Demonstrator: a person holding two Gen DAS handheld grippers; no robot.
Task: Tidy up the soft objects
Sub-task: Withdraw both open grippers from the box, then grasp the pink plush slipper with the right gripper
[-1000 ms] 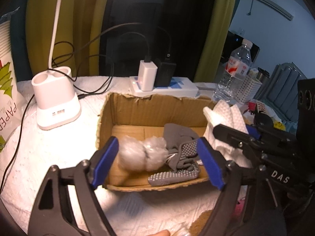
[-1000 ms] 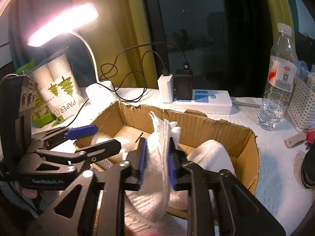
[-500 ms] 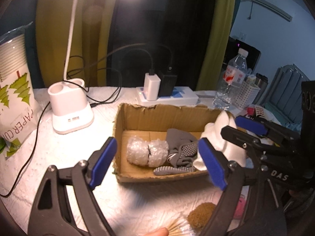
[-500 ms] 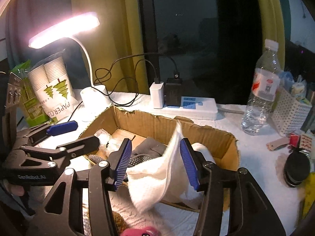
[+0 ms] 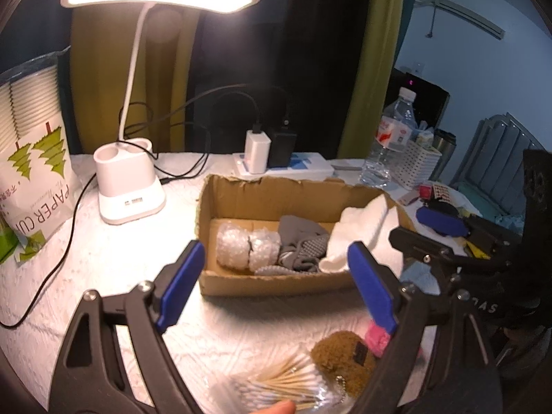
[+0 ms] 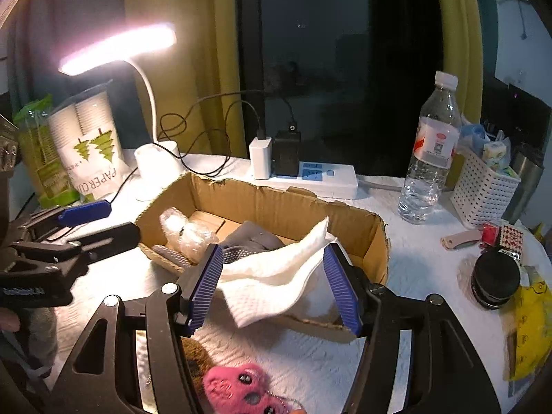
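1. Bubble wrap (image 5: 246,248), a grey glove (image 5: 302,245) and a white cloth (image 6: 276,272) are seen in the cardboard box (image 5: 276,284).
2. Both the left gripper (image 5: 276,289) and right gripper (image 6: 274,286) are held wide, empty.
3. A brown plush (image 5: 343,355) and pink plush (image 6: 238,388) are left on the counter (image 5: 103,258).

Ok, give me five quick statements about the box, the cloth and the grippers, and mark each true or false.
1. The white cloth drapes over the box wall. True.
2. The right gripper is clamped on the cloth. False: its jaws are open and the cloth lies loose between them.
3. Bubble wrap lies in the box. True.
4. The left gripper holds the grey gloves. False: it is open and empty; the gloves are in the box.
5. The pink plush is in the box. False: it lies on the table outside it.
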